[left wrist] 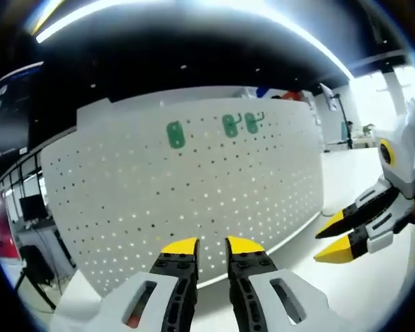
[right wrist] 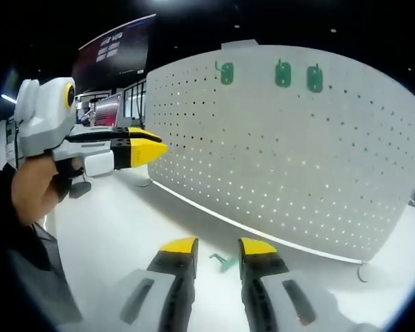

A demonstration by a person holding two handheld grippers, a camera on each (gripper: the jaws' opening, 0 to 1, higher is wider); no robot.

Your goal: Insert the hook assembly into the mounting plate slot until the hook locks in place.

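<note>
Green hook assembly (right wrist: 224, 261) flat on white bench (right wrist: 111, 235), near pegboard's foot, between right gripper (right wrist: 218, 246) jaws, untouched. Three green plates (right wrist: 283, 73) high on upright white pegboard (right wrist: 290, 159). Dark ceiling, strip light (left wrist: 194, 8). Both grippers level, jaws apart, empty; left gripper (left wrist: 211, 245) facing pegboard.

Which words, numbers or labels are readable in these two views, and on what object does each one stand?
None can be read.
Dark screen behind the pegboard: a few white marks, too small and blurred to read.
Green hooks on the pegboard: no print visible.
Left hand-held gripper and right hand-held gripper: no lettering visible.
</note>
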